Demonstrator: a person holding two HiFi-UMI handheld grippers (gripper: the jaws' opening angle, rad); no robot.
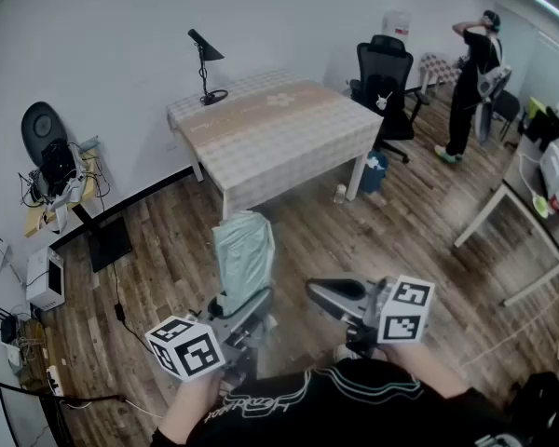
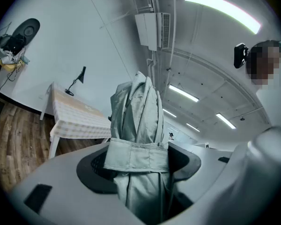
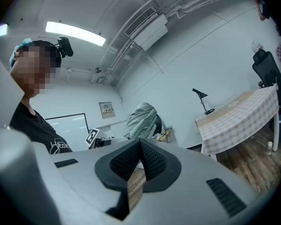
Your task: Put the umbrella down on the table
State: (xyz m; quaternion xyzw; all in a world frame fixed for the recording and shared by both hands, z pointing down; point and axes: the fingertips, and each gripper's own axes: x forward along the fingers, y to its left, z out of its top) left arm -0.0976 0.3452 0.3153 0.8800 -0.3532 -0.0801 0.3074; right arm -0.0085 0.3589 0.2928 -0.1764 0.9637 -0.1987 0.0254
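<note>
Umbrella (image 1: 243, 250): pale sage green, plain. Counter (image 1: 289, 128) cloth: beige-white check, tan centre band. Floor (image 1: 401, 222): brown wood planks. Lamp (image 1: 206, 49), chair (image 1: 384, 73): black. Wall (image 1: 121, 26): white.

Left hand-held gripper (image 1: 245, 307) clamped, right (image 1: 315, 291) closed

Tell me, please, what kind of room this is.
Most likely an office or workroom. It has a black office chair on wheels, a table with a checked cloth and a desk lamp on it, and an air conditioner mounted high up.
</note>
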